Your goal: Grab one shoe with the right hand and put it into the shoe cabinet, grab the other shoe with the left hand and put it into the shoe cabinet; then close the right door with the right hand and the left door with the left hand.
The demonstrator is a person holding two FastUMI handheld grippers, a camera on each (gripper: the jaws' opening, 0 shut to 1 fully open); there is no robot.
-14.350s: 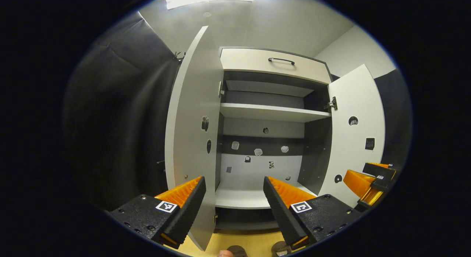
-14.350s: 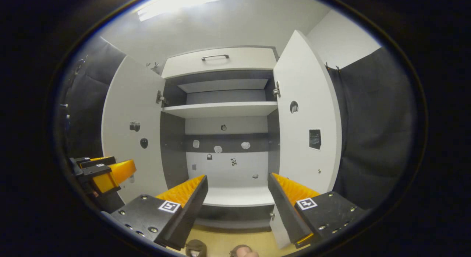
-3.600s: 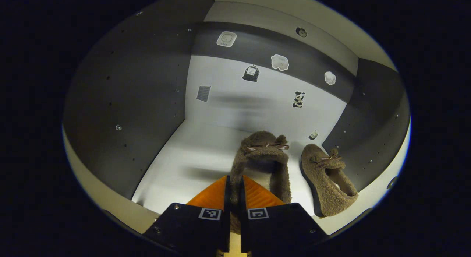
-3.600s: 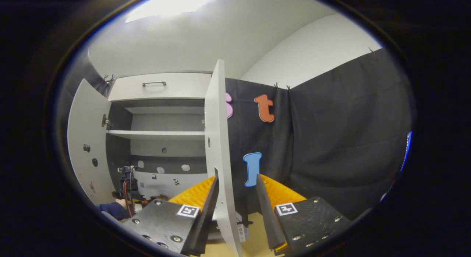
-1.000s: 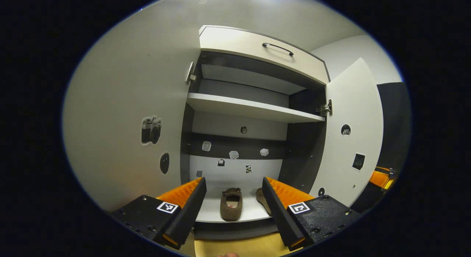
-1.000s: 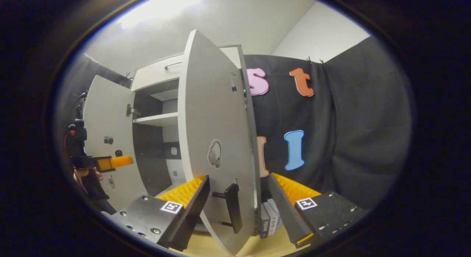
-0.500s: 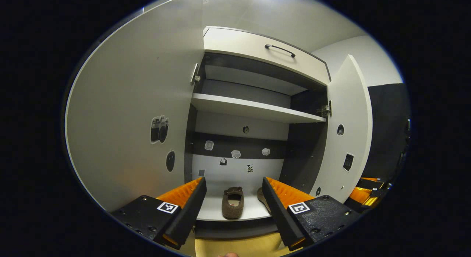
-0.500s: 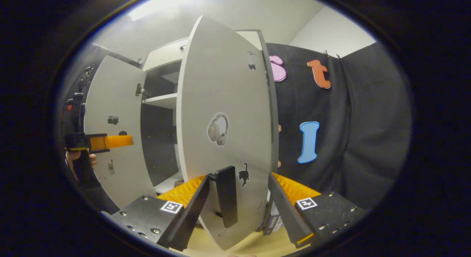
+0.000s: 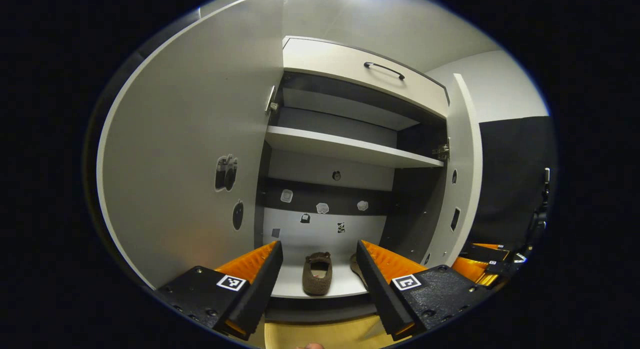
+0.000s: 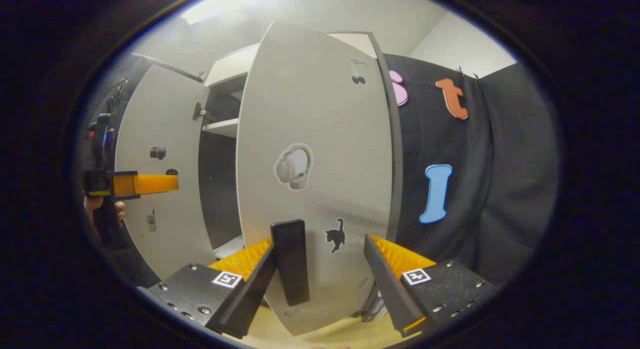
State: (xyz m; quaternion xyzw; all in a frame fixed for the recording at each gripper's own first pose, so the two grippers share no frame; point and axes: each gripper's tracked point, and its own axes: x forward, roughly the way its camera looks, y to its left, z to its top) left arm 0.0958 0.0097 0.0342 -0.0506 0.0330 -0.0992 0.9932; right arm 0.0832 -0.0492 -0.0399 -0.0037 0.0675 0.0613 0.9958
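In the left gripper view the second shoe [image 9: 354, 267] sits mostly hidden behind a finger [image 9: 380, 279]; the right door [image 9: 462, 179] shows nearly edge-on, its stickers too narrow to read.

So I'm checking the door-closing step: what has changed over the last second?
The right door has swung further toward closed; in the left gripper view it has narrowed to nearly edge-on. The right gripper stays open against its outer face, by the black handle. Unchanged: the left door wide open, both shoes on the bottom shelf, the left gripper open and empty.
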